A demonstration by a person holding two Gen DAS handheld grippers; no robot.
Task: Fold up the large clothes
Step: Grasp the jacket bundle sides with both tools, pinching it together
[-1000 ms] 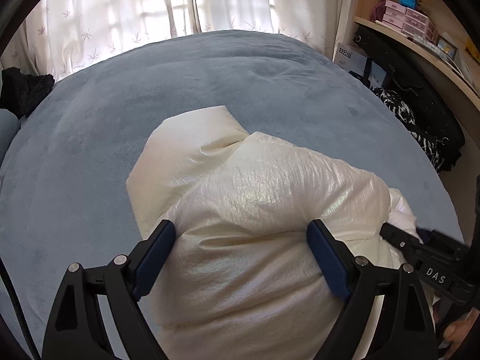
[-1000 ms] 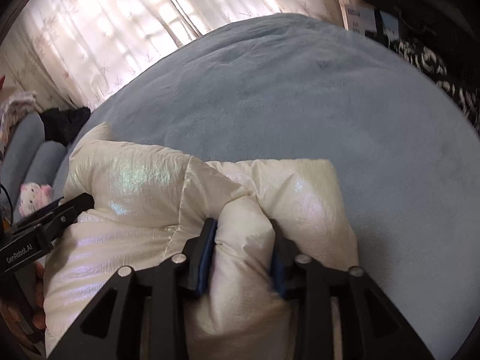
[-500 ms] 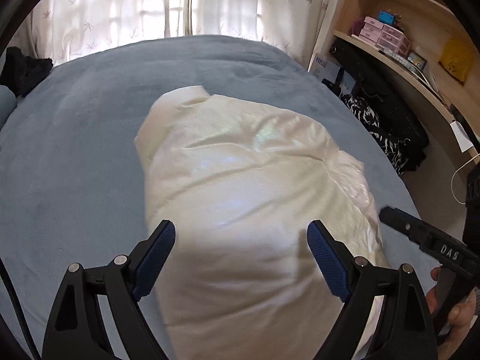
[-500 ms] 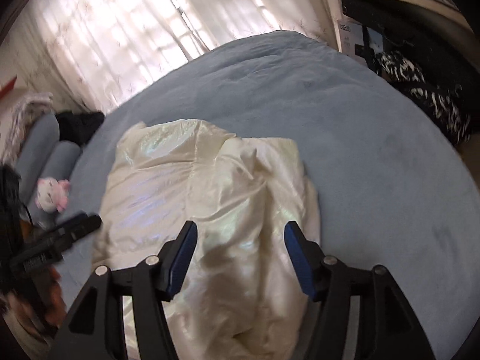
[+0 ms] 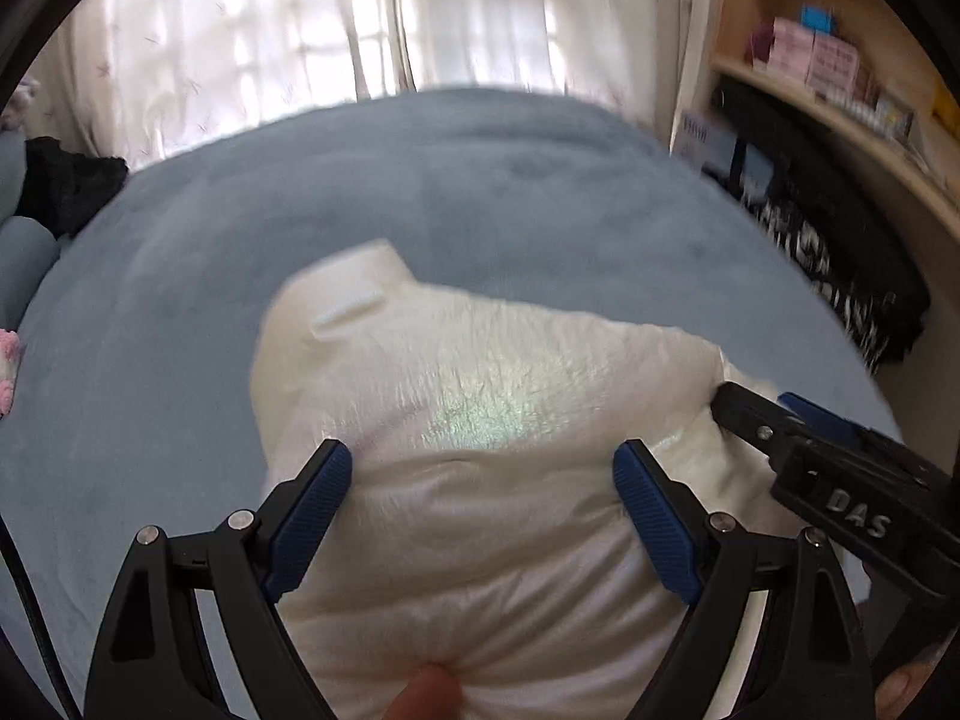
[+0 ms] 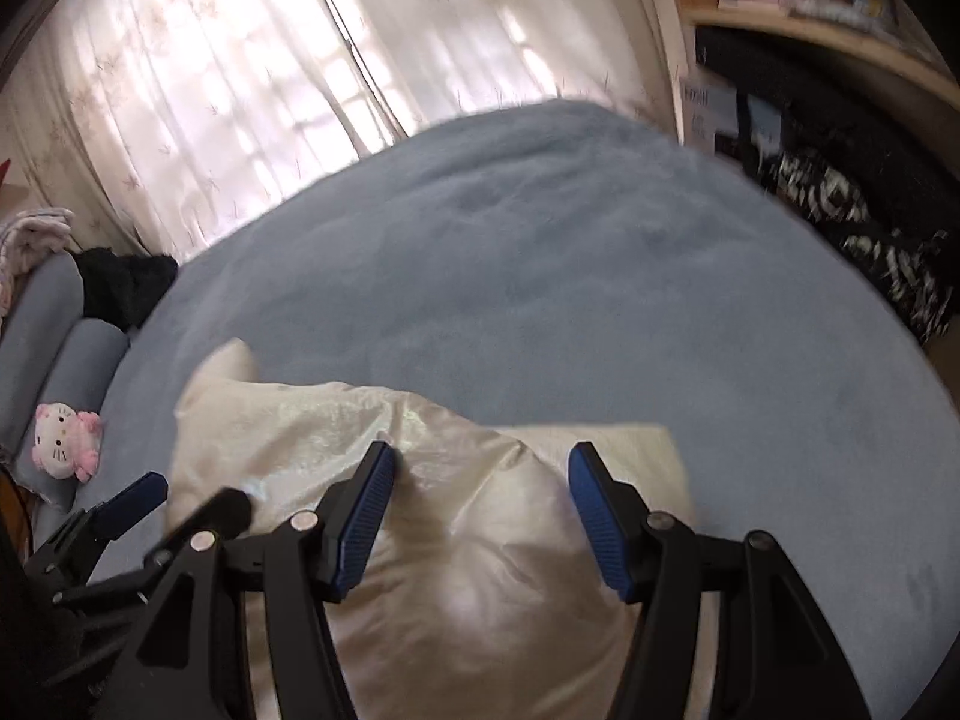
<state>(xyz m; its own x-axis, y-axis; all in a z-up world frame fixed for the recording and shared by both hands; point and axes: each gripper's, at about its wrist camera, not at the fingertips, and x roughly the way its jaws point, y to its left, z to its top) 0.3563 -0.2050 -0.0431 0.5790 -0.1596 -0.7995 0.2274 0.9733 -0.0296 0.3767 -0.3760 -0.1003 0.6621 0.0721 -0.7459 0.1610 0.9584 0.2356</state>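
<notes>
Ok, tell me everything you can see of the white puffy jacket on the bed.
The jacket is cream-white and puffy, with a crinkled shell that shimmers pearly green and pink. It lies bundled in a rounded heap on the blue-grey blanket, one flat flap pointing toward the curtains. The left gripper straddles it wide; the right gripper has its jaws opening over a bulge, pads apart from the fabric.

A bedroom at home

A blue bed (image 6: pixel 540 300), sheer curtains (image 5: pixel 300 42) over a bright window, a plush toy (image 6: pixel 63 441), cluttered wooden shelves (image 5: pixel 840 120).
</notes>
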